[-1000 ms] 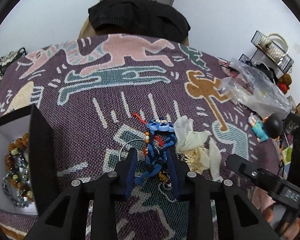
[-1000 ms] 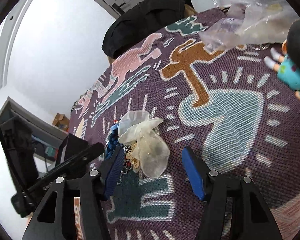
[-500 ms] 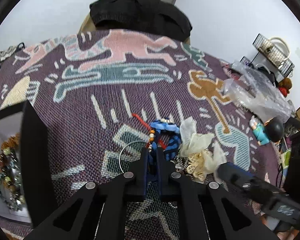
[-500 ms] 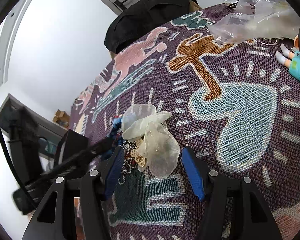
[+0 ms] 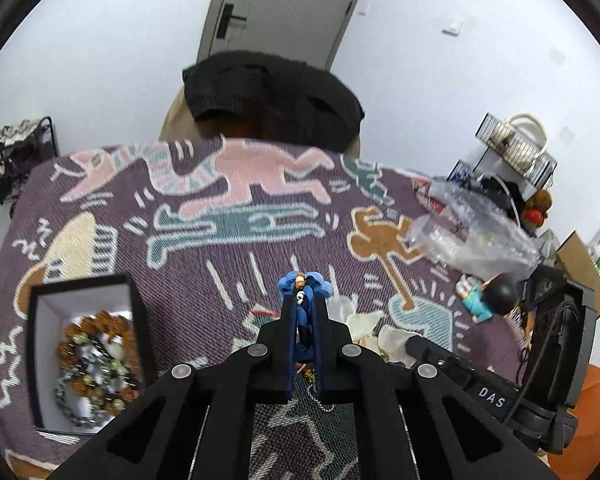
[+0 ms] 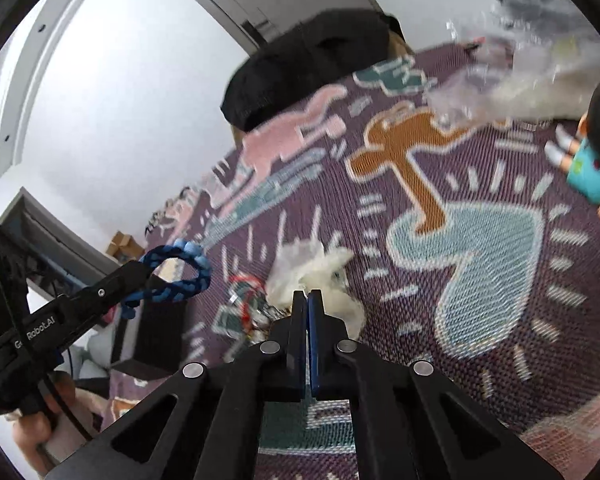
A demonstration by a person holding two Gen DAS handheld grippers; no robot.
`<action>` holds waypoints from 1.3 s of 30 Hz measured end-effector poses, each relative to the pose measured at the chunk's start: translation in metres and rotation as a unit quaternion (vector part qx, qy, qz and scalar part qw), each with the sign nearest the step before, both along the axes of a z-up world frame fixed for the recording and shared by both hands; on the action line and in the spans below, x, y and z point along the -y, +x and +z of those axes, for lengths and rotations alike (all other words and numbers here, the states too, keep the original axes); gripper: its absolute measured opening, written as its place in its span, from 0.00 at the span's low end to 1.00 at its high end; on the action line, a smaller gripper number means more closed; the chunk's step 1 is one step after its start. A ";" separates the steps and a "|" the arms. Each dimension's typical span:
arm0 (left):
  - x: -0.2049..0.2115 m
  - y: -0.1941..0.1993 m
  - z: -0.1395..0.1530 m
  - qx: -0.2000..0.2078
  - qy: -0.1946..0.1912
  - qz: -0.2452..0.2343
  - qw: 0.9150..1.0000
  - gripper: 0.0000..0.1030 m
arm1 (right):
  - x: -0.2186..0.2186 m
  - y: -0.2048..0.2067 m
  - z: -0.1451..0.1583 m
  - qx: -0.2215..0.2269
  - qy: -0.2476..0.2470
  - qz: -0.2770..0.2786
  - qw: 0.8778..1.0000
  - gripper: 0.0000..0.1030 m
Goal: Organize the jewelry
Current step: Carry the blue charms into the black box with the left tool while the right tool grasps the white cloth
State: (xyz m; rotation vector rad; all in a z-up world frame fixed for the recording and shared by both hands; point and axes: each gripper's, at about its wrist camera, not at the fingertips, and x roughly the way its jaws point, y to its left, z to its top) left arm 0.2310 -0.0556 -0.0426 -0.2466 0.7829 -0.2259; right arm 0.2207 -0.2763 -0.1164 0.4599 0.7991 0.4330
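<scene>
My left gripper is shut on a blue braided bracelet with small beads and holds it lifted above the patterned cloth; the right wrist view shows the bracelet hanging as a loop from that gripper. My right gripper is shut, its pads together at the edge of a crumpled clear plastic bag; I cannot tell if it pinches the bag. A pile of jewelry with a red cord lies beside the bag. An open black box holding bead bracelets sits at the left.
A figurine in teal lies on the cloth at the right, near a large clear plastic bag. A chair with a black garment stands behind the table. A wire rack and clutter are at far right.
My left gripper closed on the blue bracelet and lifted it off the cloth. My right gripper went from wide open to shut beside the crumpled bag.
</scene>
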 end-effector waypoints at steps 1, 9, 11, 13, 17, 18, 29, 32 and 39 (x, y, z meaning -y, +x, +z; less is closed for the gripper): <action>-0.002 -0.002 0.004 0.004 -0.001 0.001 1.000 0.07 | 0.001 -0.001 0.004 0.006 0.004 0.001 1.000 0.02; -0.031 -0.022 0.033 0.041 -0.007 0.019 0.999 0.07 | -0.003 -0.016 0.032 0.041 0.015 0.009 0.999 0.02; -0.038 -0.026 0.037 0.047 -0.007 0.023 0.999 0.07 | -0.006 -0.020 0.040 0.051 0.016 0.011 0.999 0.02; -0.046 -0.030 0.039 0.051 -0.009 0.029 0.998 0.07 | -0.007 -0.024 0.047 0.057 0.018 0.014 0.998 0.02; -0.065 -0.037 0.039 0.054 -0.011 0.041 0.998 0.07 | -0.014 -0.031 0.060 0.071 0.018 0.017 0.997 0.02; -0.070 -0.039 0.038 0.055 -0.012 0.046 0.997 0.07 | -0.016 -0.033 0.063 0.074 0.018 0.018 0.997 0.02; -0.110 -0.050 0.022 0.049 -0.011 0.086 0.995 0.07 | -0.061 -0.044 0.094 0.105 0.009 0.057 0.993 0.02; -0.118 -0.050 0.016 0.042 -0.009 0.095 0.995 0.09 | -0.079 -0.045 0.103 0.112 0.005 0.074 0.991 0.02; -0.150 -0.056 0.004 0.013 -0.039 0.128 0.991 0.44 | -0.124 -0.041 0.114 0.115 0.000 0.116 0.987 0.02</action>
